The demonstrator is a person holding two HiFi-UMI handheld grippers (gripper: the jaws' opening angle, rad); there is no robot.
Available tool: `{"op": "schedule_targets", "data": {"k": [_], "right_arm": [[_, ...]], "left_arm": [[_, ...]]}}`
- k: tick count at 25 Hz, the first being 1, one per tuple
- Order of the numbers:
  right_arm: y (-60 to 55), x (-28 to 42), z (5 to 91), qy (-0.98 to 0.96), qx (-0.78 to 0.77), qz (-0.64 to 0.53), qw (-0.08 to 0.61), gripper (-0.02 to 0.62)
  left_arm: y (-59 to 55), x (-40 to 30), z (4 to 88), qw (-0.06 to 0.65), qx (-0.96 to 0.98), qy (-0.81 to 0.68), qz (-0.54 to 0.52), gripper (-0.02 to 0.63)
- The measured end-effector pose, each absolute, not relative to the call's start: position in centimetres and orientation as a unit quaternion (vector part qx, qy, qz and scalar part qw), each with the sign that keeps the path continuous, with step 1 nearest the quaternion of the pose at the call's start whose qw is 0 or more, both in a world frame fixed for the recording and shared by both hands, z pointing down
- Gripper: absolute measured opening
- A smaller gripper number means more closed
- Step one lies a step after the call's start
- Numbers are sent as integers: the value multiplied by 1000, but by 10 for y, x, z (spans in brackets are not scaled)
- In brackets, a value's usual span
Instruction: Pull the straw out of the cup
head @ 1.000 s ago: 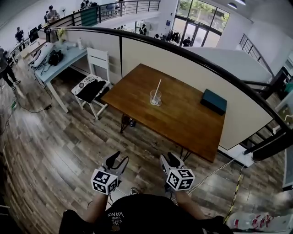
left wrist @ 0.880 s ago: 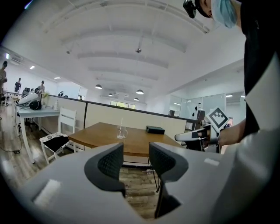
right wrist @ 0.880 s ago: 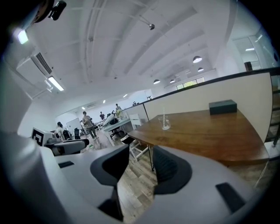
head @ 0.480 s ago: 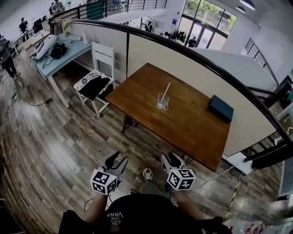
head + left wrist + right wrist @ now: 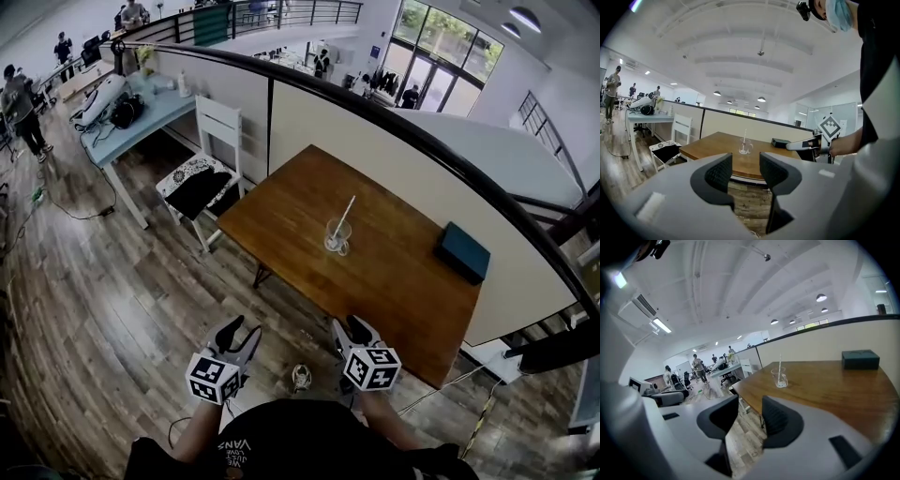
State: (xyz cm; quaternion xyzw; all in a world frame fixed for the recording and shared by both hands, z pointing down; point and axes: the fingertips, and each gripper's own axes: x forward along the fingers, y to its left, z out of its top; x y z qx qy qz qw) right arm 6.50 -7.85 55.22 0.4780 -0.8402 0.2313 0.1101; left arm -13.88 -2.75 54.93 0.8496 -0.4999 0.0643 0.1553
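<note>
A clear glass cup (image 5: 337, 236) stands near the middle of a brown wooden table (image 5: 281, 220), with a white straw (image 5: 345, 214) leaning upright in it. The cup (image 5: 744, 148) and straw (image 5: 744, 137) also show far off in the left gripper view, and the cup (image 5: 779, 378) with its straw (image 5: 780, 363) in the right gripper view. My left gripper (image 5: 236, 334) and right gripper (image 5: 350, 331) are held low in front of me, short of the table's near edge. Both are open and empty.
A dark teal box (image 5: 463, 251) lies at the table's far right. A white chair (image 5: 201, 178) stands left of the table. A partition wall with a black rail (image 5: 412, 141) runs behind it. A pale blue desk (image 5: 131, 112) and several people are at the far left. Wooden floor lies around me.
I have moved closer to the table; it and the cup sit lower and nearer in the head view. The grippers keep the same pose, open.
</note>
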Motion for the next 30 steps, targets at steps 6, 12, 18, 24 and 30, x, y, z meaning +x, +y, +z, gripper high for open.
{"op": "schedule_targets", "data": {"k": [6, 12, 18, 24, 30], "right_arm": [[-129, 74, 552, -850, 460, 228, 117, 153], [-177, 87, 551, -860, 444, 221, 123, 154], [-214, 94, 552, -864, 437, 215, 126, 153], [-242, 87, 560, -858, 445, 220, 132, 153], [-279, 81, 562, -840, 479, 222, 127, 153]], "left_arm": [[-71, -130, 547, 159, 834, -524, 58, 167], [-109, -116, 548, 164, 820, -546, 45, 167], [-134, -105, 551, 165, 814, -556, 37, 167], [-157, -111, 560, 177, 814, -552, 35, 167], [-205, -120, 561, 172, 840, -512, 48, 167]]}}
